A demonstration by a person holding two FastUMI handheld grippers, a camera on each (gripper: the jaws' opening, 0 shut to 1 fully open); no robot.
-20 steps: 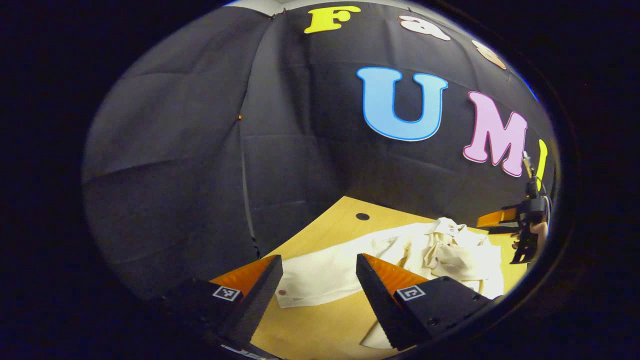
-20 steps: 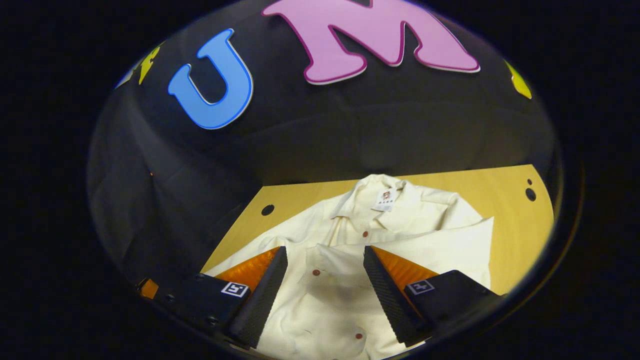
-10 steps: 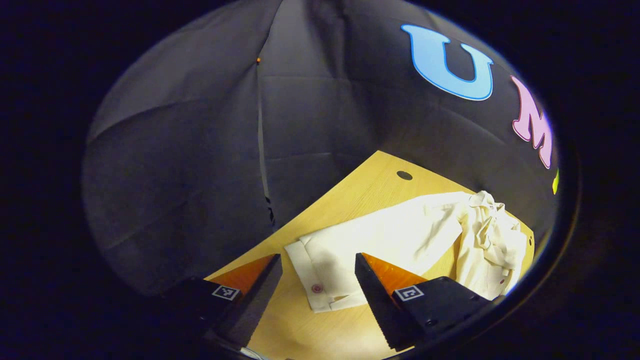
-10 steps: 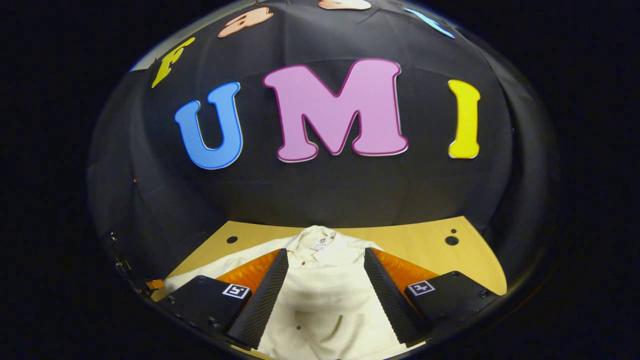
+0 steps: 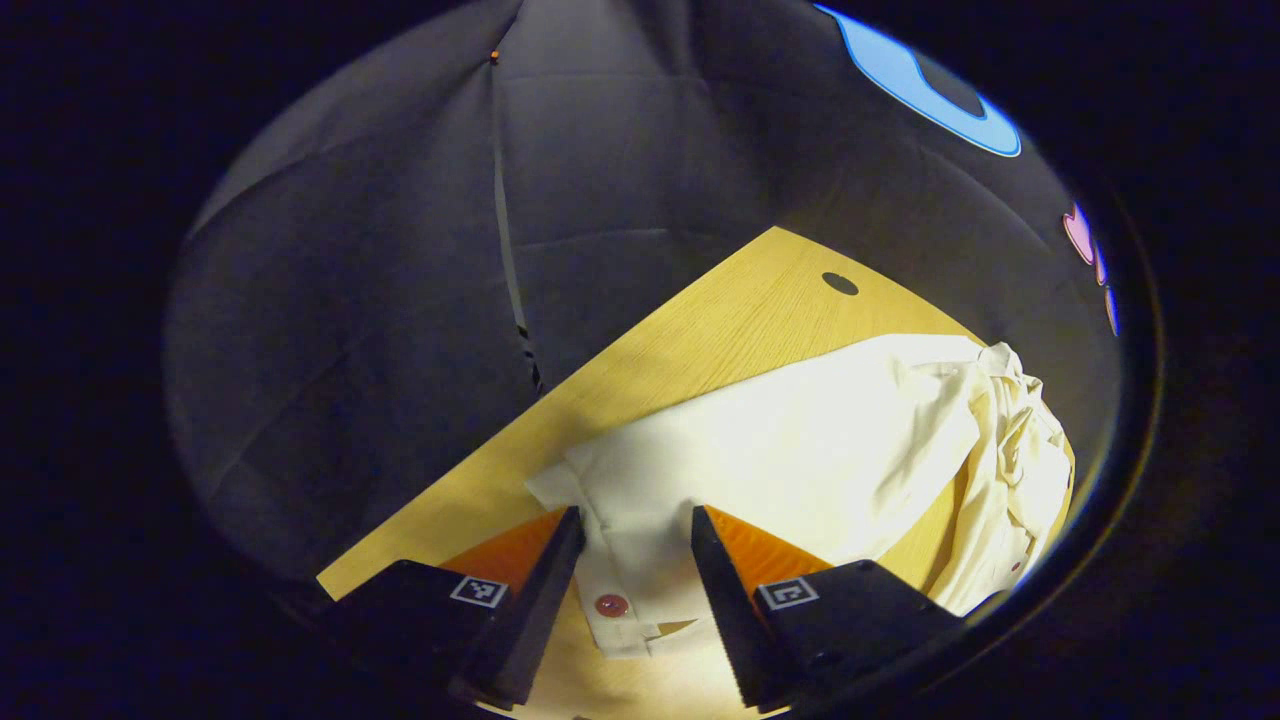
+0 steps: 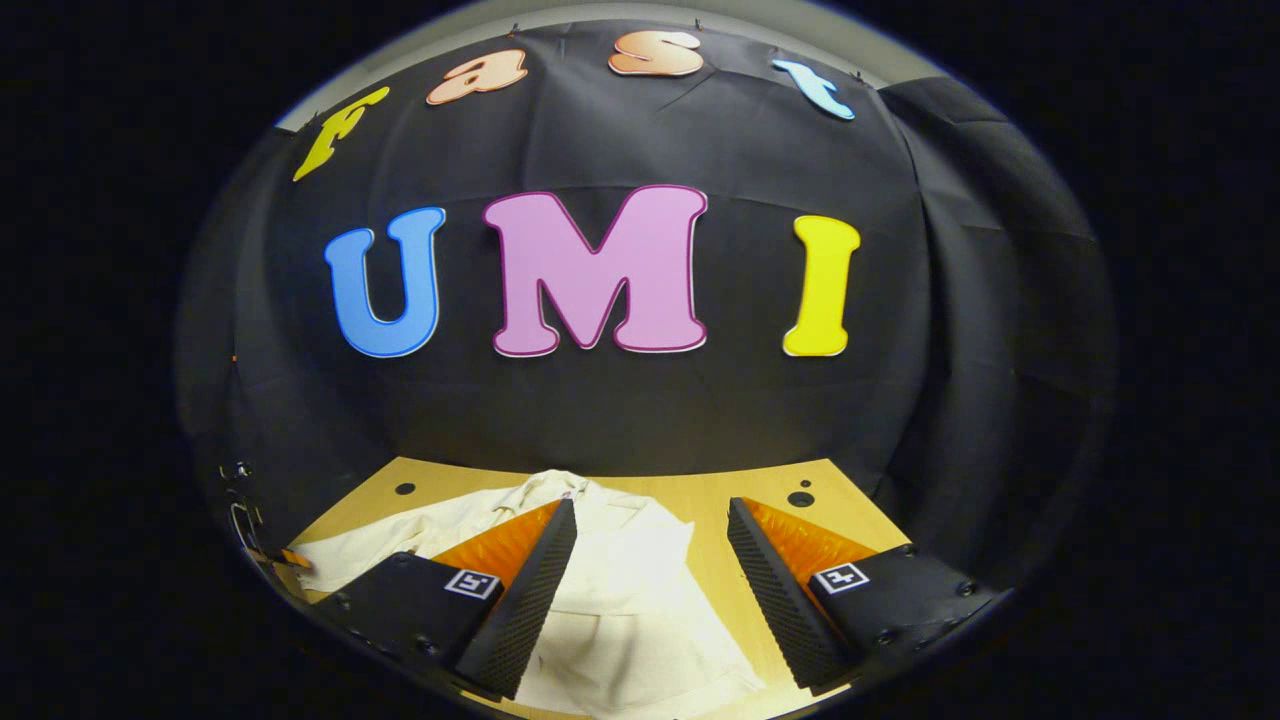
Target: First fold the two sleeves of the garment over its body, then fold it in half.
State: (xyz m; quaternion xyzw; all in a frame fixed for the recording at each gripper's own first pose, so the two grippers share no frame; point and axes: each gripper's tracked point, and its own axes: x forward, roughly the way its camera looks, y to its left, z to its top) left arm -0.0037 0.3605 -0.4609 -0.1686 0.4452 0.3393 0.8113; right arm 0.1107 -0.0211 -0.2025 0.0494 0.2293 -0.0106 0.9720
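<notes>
My left claw (image 5: 628, 560) gapes around the sleeve cuff (image 5: 618, 590) of the cream shirt (image 5: 800, 450); my right claw (image 6: 650, 570) hangs apart above the worktop (image 6: 760, 490).

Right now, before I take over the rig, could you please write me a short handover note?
Left claw: open, its fingers either side of the cuff of the outstretched sleeve; no grip yet.
Right claw: open, above the garment's body, holding nothing.
The cream garment lies on the wooden table, collar toward the booth wall, body bunched.
Done: from these views I cannot tell whether the other sleeve is folded.
Left: close on the cuff, fold this sleeve over the body, check the other sleeve, then fold in half.
</notes>
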